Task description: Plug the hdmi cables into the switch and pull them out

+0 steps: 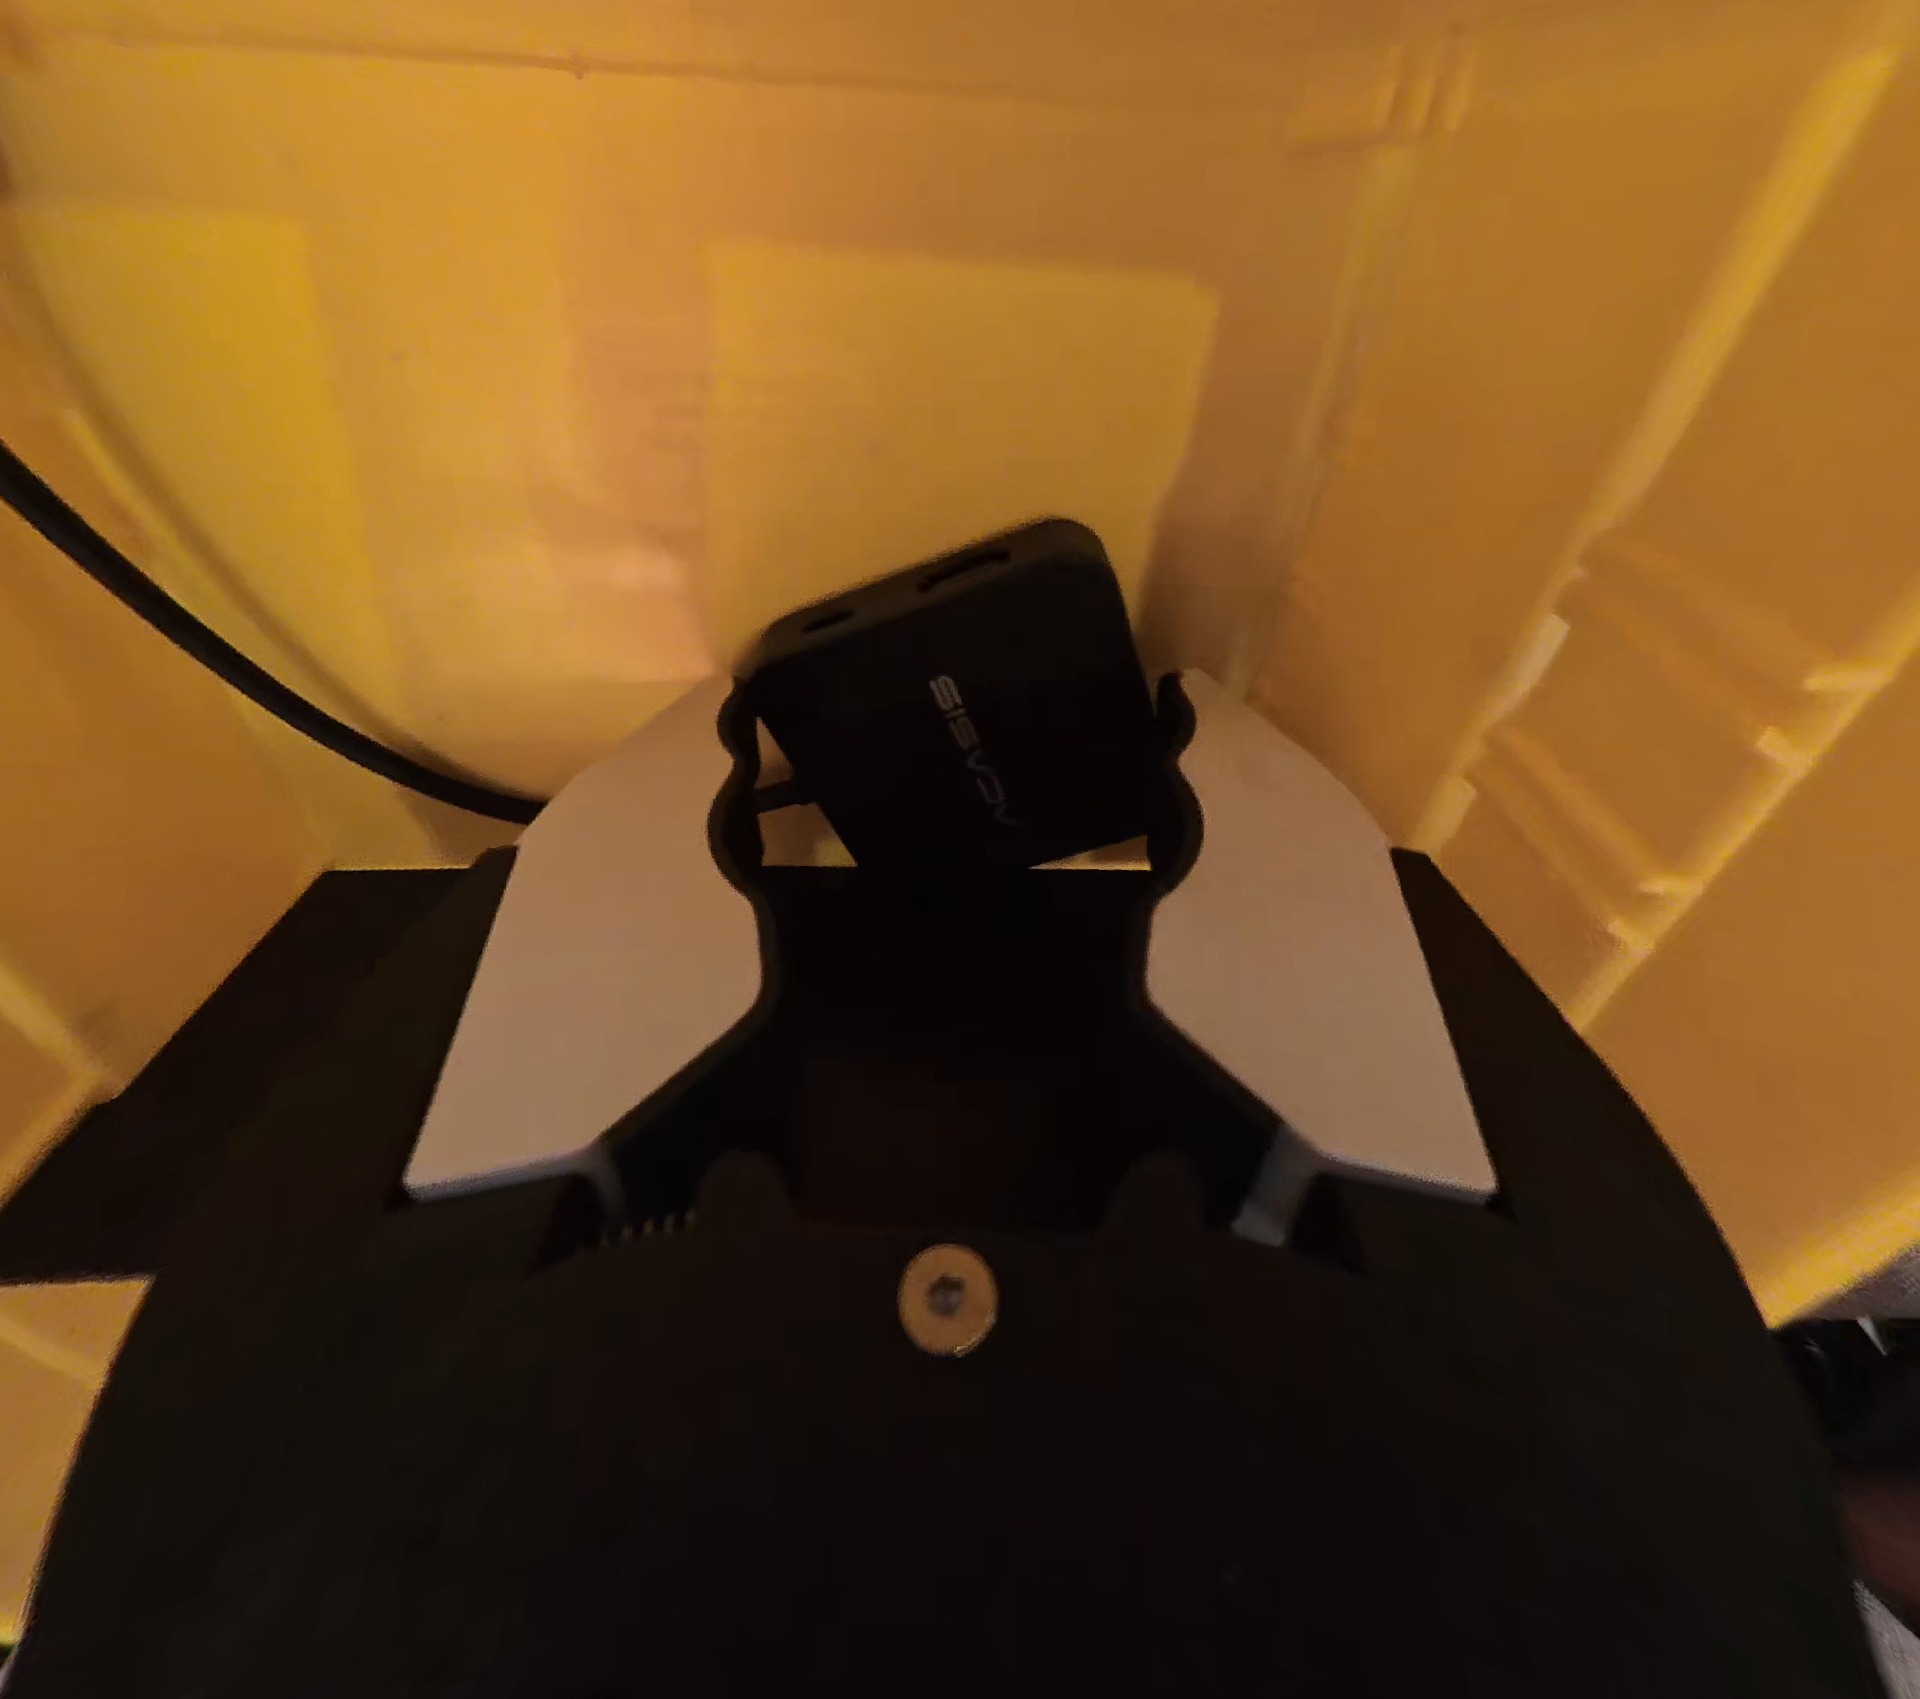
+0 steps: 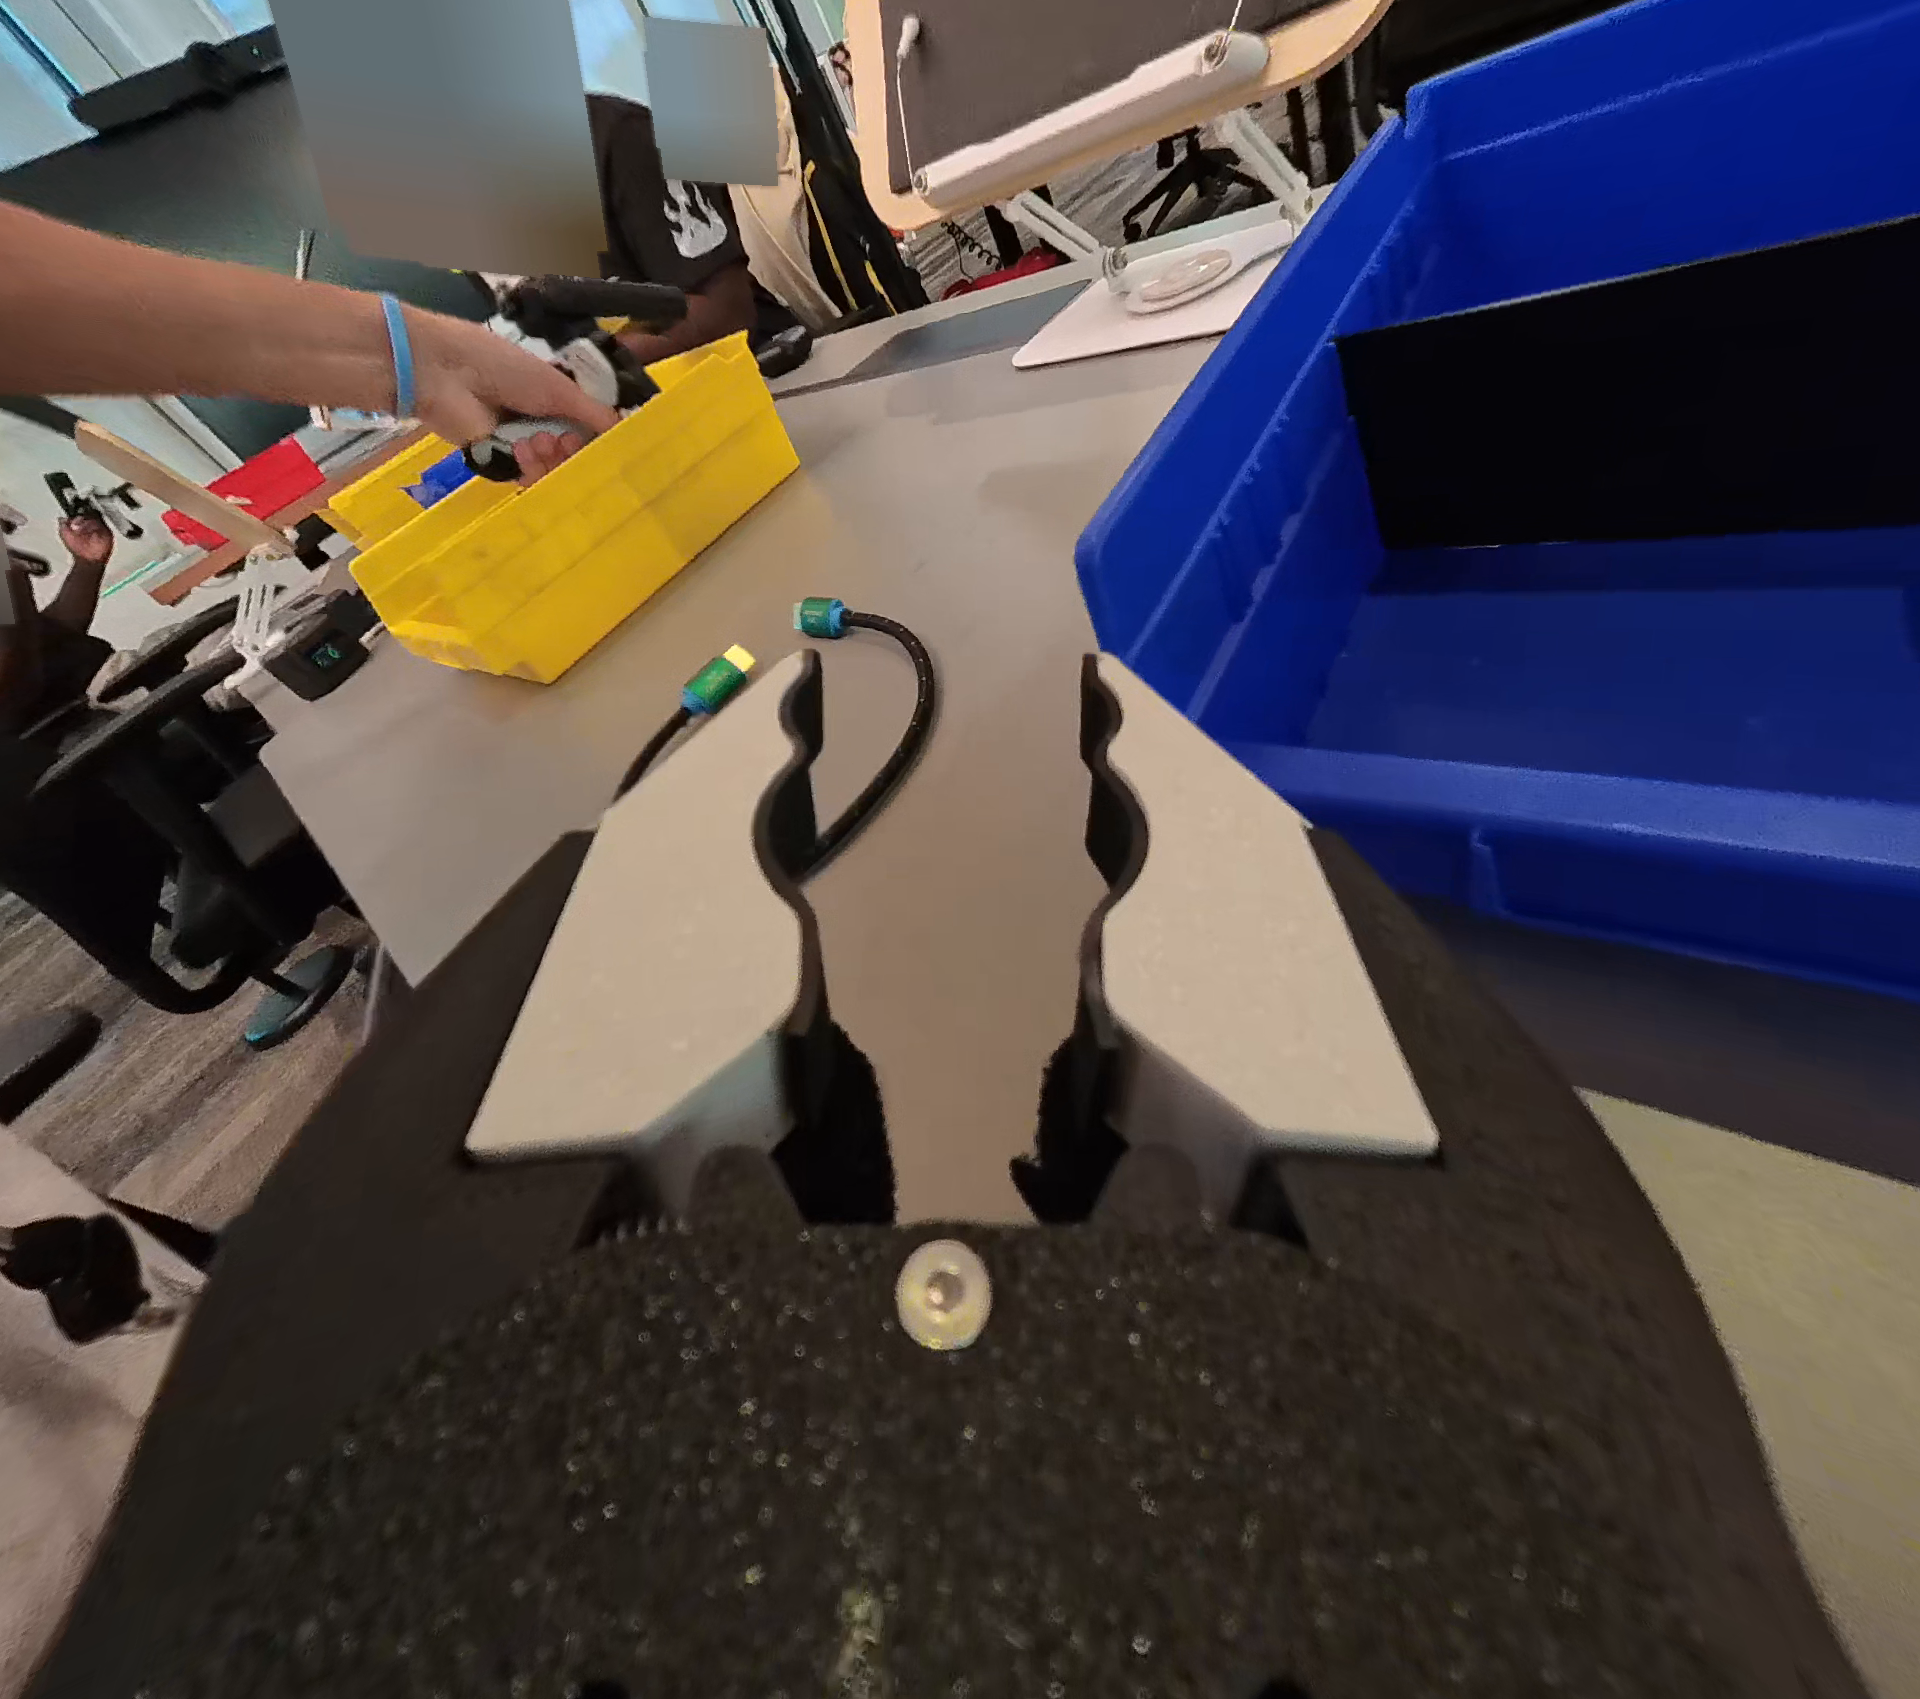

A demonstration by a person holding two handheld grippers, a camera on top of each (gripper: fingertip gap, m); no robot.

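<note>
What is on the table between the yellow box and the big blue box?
In the right wrist view, two HDMI plugs on black cables lie between the yellow bin and blue bin.

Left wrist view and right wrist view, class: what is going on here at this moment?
A person works with two handheld grippers. Inside the yellow bin, the left gripper is shut on the black switch, whose visible ports look empty. The right gripper is open and empty above the grey table, beside the blue bin. The HDMI cable lies on the table with both green plugs free, so nothing is plugged in.
</note>
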